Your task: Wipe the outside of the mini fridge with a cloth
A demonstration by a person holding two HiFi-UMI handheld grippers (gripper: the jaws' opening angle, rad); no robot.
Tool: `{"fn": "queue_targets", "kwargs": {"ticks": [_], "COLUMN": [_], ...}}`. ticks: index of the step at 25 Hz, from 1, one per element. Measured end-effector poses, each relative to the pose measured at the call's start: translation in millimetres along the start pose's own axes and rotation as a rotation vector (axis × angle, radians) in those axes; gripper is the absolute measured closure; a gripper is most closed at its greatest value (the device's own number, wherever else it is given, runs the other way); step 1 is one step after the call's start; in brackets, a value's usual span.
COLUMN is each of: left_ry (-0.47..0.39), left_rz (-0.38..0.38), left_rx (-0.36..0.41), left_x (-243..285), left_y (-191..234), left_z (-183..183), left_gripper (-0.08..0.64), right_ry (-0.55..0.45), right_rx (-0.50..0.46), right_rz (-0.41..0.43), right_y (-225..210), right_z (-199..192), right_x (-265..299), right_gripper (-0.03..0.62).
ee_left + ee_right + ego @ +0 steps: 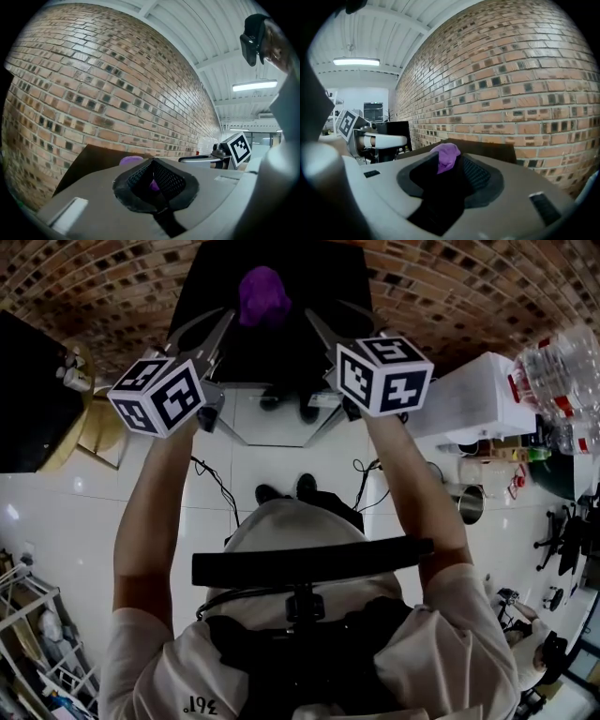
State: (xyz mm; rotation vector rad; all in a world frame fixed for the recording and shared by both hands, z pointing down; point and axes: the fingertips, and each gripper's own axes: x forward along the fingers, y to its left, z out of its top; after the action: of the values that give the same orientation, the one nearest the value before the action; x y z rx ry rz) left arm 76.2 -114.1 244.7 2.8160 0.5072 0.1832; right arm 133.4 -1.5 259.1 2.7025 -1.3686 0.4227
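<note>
Purple cloth (263,294) lies bunched atop the black fridge (323,282) at 12 o'clock (brick wall (112,277) behind). The left hand-held gripper (151,163) is pressed together; the right hand-held gripper (447,161) is spread, cloth at its tips.

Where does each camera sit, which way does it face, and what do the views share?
Head view: on the person's head, facing steeply down at the mini fridge, purple cloth and brick wall; both arms, the left gripper and the right gripper show.
Left gripper view: on the left gripper, looking along its jaws, shut on the cloth, toward the wall; the right gripper's marker cube shows.
Right gripper view: on the right gripper, looking along its open jaws at cloth and wall; the left gripper shows.
Shared: all three show cloth, fridge and wall.
</note>
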Motion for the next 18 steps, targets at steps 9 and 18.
{"fn": "queue_targets", "kwargs": {"ticks": [9, 18], "left_ry": [0.003, 0.032], "left_rz": [0.02, -0.125], "left_rx": [-0.017, 0.005], "left_x": [-13.3, -3.9], "left_y": [28.0, 57.0], "left_z": [-6.2, 7.0], "left_gripper": [0.56, 0.56], "right_ry": [0.007, 0.029], "right_rx": [0.024, 0.0], "right_rz": [-0.02, -0.29], "right_y": [15.1, 9.1], "right_z": [-6.7, -18.2], "right_x": [18.8, 38.1], "right_gripper": [0.46, 0.477]}}
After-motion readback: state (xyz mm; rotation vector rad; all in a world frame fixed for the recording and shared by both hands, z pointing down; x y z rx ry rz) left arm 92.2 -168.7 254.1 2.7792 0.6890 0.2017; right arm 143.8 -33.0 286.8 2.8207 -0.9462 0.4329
